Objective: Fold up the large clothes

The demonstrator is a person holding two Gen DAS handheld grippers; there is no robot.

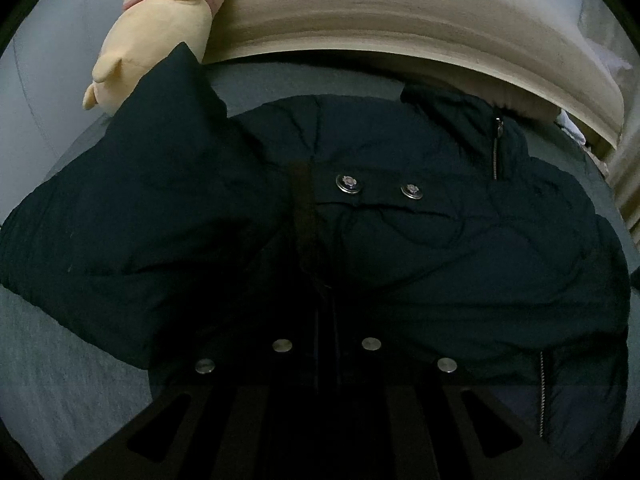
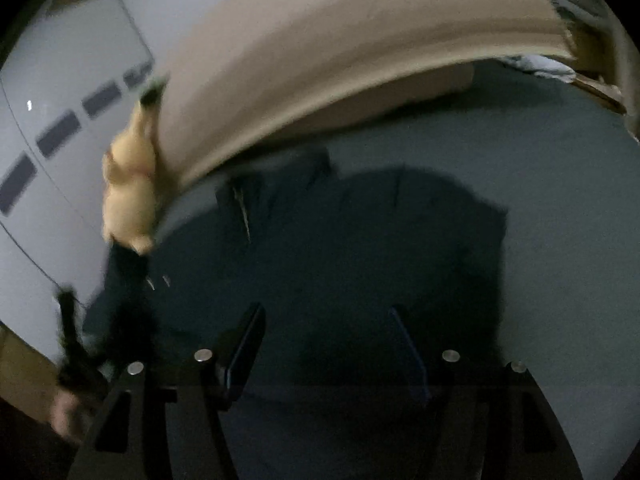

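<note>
Navy jacket [image 1: 400, 240] is lying across the grey bed sheet [image 1: 60, 360], filling the centre of the left wrist frame; yellow plush toy [image 1: 160, 32] is sitting at upper left. Left gripper [image 1: 326, 308] is pinching dark jacket fabric, fingers pressed together. Right gripper [image 2: 326, 344] is hanging spread above the jacket [image 2: 360, 240], blurred

A: Surface? Bed, grey sheet [image 1: 60, 380], beige headboard [image 1: 400, 20] along the far edge.

B: On it?

A: Dark navy jacket [image 1: 440, 248] spread flat across the sheet, sleeve [image 1: 132, 184] out toward the corner. Two snaps [image 1: 350, 183], zipper visible.

B: Else?

A: Yellow plush toy [image 1: 156, 32] at the far corner, leaning on the headboard, touching the sleeve end. Right view blurred.
</note>
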